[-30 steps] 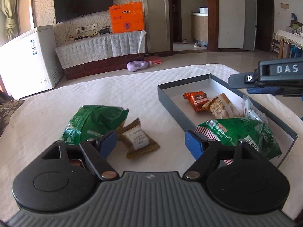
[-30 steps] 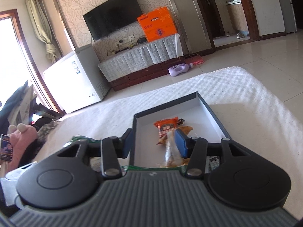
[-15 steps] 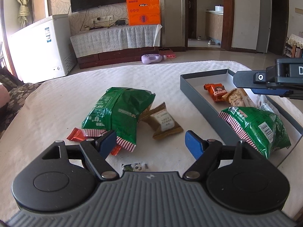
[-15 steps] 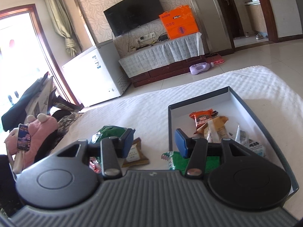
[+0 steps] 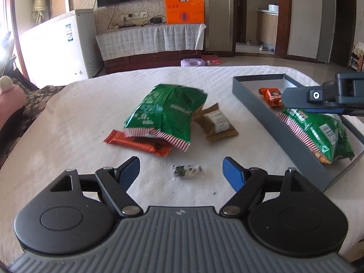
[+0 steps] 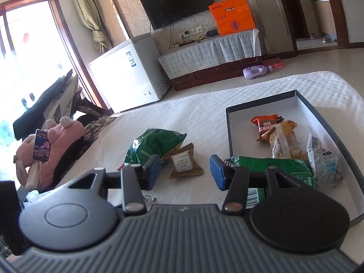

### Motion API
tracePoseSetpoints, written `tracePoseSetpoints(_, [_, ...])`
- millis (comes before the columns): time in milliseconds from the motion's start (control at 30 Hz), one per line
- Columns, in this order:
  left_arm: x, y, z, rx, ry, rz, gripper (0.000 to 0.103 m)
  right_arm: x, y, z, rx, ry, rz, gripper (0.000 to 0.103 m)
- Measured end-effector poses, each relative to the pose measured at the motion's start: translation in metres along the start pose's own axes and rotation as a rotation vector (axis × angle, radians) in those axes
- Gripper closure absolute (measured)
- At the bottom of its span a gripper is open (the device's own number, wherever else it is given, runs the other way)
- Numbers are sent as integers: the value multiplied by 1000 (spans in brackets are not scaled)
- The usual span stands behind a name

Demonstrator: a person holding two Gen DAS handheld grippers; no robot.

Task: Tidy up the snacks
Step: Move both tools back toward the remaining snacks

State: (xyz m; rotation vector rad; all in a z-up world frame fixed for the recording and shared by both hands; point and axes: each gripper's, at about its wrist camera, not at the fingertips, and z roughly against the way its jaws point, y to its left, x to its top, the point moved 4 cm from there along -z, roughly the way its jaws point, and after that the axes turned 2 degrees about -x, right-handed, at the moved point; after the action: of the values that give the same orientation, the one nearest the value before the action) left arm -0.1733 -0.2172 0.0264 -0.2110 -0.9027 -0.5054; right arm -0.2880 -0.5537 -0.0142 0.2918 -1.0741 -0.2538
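A grey box lies on the white cloth at the right. In it are a green bag, an orange packet, a tan packet and a clear packet. On the cloth lie a second green bag, a brown square packet, a red bar and a small candy. My left gripper is open, just above the candy. My right gripper is open and empty over the box's near left edge; it shows from the side in the left wrist view.
The table edge curves away at the left and back. Beyond it stand a white freezer, a covered TV bench with an orange box, and a pink plush toy at the left.
Both grippers have drawn back and turned left. The red bar and the small candy have come into the left wrist view. Both stay open and empty.
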Motion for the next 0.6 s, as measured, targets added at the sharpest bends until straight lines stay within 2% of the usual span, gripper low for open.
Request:
tracePoseSetpoints(133, [-9, 16, -7, 15, 29, 9, 20, -8, 18, -13, -4, 48, 79, 51])
tracePoseSetpoints(267, [-16, 24, -15, -7, 55, 17, 20, -15, 31, -29, -23, 88, 128, 46])
tracePoseSetpoints(600, [-19, 21, -43, -56, 70, 30, 20, -15, 29, -56, -96, 139, 121, 46])
